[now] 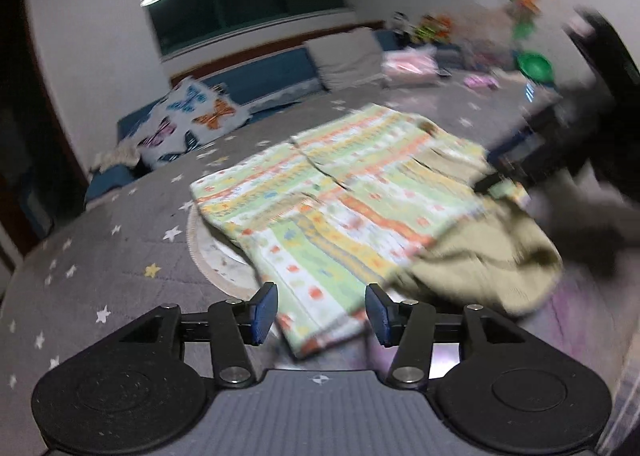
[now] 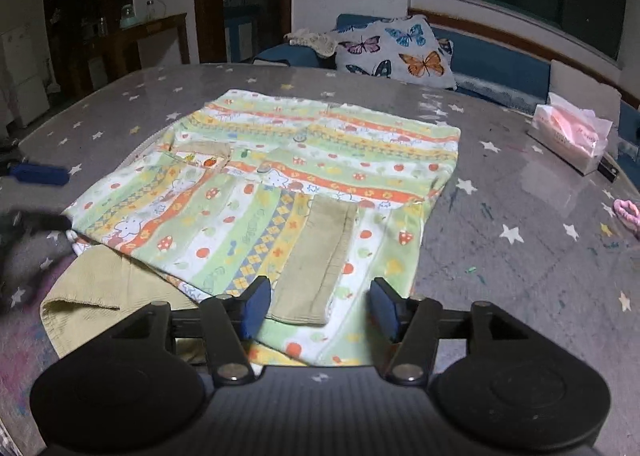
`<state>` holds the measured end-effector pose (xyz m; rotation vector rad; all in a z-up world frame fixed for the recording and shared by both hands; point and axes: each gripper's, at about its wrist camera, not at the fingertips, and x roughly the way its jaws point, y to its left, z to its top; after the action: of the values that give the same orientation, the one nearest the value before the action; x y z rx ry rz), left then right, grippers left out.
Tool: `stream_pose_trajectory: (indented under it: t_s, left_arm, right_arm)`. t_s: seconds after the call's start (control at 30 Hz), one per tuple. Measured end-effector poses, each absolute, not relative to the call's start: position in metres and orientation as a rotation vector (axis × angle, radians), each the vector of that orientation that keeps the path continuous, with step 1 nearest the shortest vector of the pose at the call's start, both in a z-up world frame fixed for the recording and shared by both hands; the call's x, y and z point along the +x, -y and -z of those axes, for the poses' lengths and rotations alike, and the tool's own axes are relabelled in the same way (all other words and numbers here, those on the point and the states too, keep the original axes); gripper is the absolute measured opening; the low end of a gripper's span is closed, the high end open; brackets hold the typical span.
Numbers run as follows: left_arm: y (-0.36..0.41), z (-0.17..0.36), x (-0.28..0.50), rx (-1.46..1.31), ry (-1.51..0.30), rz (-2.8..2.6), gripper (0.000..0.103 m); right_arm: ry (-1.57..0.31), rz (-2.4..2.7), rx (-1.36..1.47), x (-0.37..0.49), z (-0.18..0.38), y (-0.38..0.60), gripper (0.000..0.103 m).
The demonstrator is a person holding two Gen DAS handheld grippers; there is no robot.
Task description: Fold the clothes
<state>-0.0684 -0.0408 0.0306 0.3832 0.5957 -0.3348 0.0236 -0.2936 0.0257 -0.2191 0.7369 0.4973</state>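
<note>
The left gripper [image 1: 322, 312] is hovering with its jaws apart over the near corner of the shirt [image 1: 340, 208], gripping nothing. The right gripper [image 2: 318, 310] is likewise standing wide above the shirt's [image 2: 280, 192] near edge and its tan cuff [image 2: 320, 264], with the pads off the cloth. The patterned shirt is lying folded flat on the grey star-printed table [image 2: 520, 224]. Beyond it, a tissue pack [image 2: 572, 136] is sitting near the table's edge, and a butterfly pillow [image 2: 400, 52] is leaning on the blue sofa [image 2: 500, 60].
</note>
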Motion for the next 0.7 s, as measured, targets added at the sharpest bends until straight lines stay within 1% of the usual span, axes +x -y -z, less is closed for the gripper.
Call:
stream_pose_trajectory:
  t_s: [0.07, 0.13, 0.23, 0.4, 0.63, 0.7]
  left_arm:
    - [0.049, -0.025, -0.077, 0.446, -0.582, 0.356, 0.055]
    - [0.058, -0.019, -0.083, 0.498, -0.568, 0.379, 0.056]
    - [0.070, -0.012, -0.088, 0.552, -0.543, 0.413, 0.056]
    - [0.088, -0.005, -0.093, 0.630, -0.477, 0.460, 0.057]
    - [0.109, -0.002, -0.085, 0.624, -0.406, 0.537, 0.057]
    - [0.111, -0.004, -0.079, 0.599, -0.400, 0.555, 0.047]
  right_arm:
    - [-0.724, -0.501, -0.222, 0.021, -0.029, 0.292, 0.060]
    - [-0.714, -0.512, -0.224, 0.020, -0.031, 0.289, 0.066]
    - [-0.728, -0.522, -0.259, 0.019, -0.025, 0.284, 0.072]
    - [-0.718, -0.520, -0.274, 0.015, -0.027, 0.287, 0.073]
    - [-0.702, -0.520, -0.319, 0.007, -0.038, 0.298, 0.075]
    - [-0.698, -0.533, -0.336, 0.003, -0.041, 0.301, 0.076]
